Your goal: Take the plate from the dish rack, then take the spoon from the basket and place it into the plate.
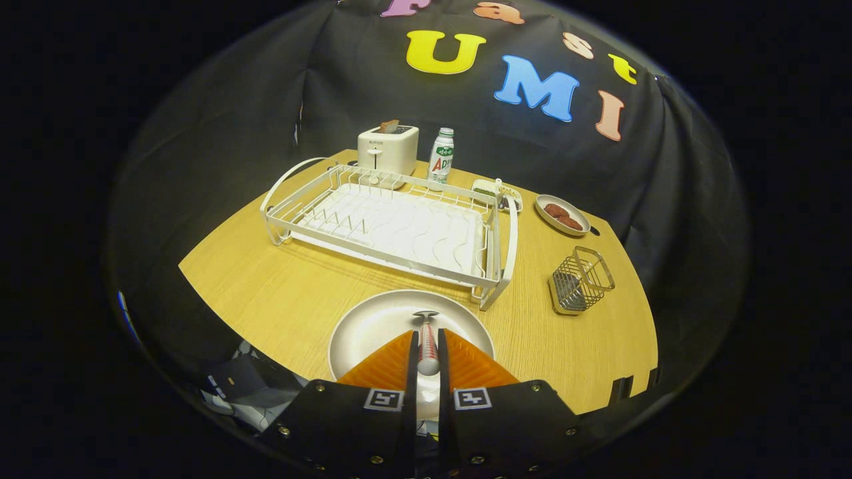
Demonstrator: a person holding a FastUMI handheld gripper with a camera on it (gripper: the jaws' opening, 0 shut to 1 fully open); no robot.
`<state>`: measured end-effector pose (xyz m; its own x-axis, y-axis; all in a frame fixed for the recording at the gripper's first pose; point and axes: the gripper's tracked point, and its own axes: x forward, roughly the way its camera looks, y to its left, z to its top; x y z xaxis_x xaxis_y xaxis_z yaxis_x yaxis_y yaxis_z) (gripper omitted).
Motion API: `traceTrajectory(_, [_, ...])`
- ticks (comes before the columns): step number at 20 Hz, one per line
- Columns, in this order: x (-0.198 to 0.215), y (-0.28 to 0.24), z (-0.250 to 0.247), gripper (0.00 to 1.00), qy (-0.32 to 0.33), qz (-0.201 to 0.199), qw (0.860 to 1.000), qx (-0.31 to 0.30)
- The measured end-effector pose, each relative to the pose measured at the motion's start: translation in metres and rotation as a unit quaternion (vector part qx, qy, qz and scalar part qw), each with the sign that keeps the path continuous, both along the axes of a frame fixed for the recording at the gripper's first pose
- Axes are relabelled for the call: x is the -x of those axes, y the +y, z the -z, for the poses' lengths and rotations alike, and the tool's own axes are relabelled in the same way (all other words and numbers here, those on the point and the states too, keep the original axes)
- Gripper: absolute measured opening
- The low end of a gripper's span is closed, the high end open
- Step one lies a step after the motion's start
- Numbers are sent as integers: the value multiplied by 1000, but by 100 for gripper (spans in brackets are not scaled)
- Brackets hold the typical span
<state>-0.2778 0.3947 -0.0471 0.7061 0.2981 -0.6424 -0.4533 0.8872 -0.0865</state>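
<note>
A pale round plate [373, 326] lies on the wooden table, just in front of the white dish rack [399, 223]. My gripper [426, 339] hangs over the plate, shut on the handle of a spoon [426, 342]. The spoon's metal bowl end points forward, past the fingertips and above the plate's middle. Off to the right of the plate stands the small wire basket [580, 281], with nothing in it that I can make out. The dish rack holds no plate.
Behind the rack stand a white toaster [388, 149] with a slice in it and a small bottle [441, 156]. A small tray [496, 193] and an oval dish of brown pieces [562, 215] sit at the back right. The table's front edge runs close below the plate.
</note>
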Motion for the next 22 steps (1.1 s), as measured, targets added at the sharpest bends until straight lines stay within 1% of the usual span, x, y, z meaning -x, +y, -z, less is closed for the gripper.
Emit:
traceTrajectory(1, [-3,0,-2,13,-3,1,1000,-2])
traceTrajectory(2, [-4,-1,-4,18,-6,3,1000,-1])
traceTrajectory(16, [-19,-9,-14,18,-17,26,999,-12])
traceTrajectory(20, [-25,-17,-39,18,-47,30,998,-8])
traceTrajectory(22, [-31,-22,-64,17,-76,34,996,-13])
